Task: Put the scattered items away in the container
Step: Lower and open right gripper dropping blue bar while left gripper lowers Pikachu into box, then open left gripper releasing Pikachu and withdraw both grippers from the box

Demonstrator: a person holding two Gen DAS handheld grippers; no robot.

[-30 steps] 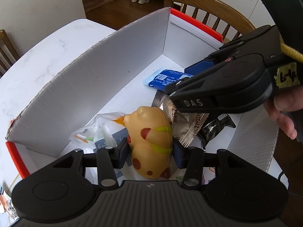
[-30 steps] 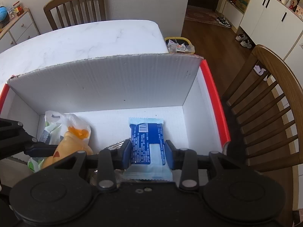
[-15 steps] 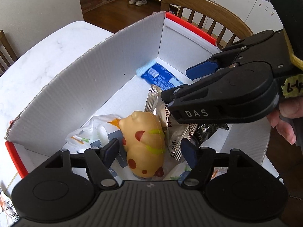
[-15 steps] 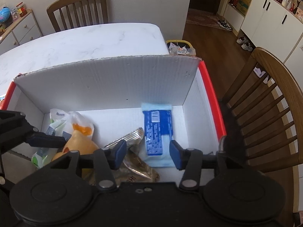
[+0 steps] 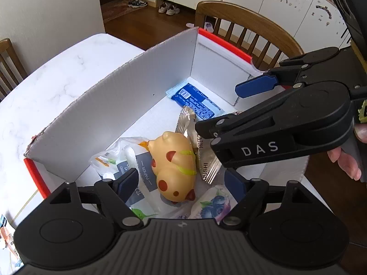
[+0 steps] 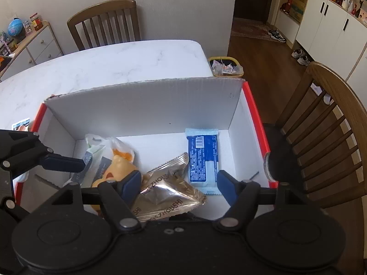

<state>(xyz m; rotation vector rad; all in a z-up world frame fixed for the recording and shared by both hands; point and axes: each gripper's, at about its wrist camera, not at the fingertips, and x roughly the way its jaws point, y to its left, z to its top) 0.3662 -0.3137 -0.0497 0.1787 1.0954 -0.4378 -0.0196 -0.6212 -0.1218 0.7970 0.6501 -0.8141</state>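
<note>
Between the dark-blue-padded fingers (image 5: 128, 181) lies a tan toy (image 5: 175, 167) with red spots and yellow-green stripes. Beyond them, a blue wrapper (image 5: 195, 102) sits in the white, red-rimmed box (image 5: 110, 114).

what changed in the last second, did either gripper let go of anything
Both let go. The left gripper, shut on the yellow toy a second ago, is opening and has drawn back; the toy lies free in the box. The right gripper released the blue packet, its jaws opening too; the packet rests flat by the box's far corner. The gold snack bag and plastic bag stayed put.
</note>
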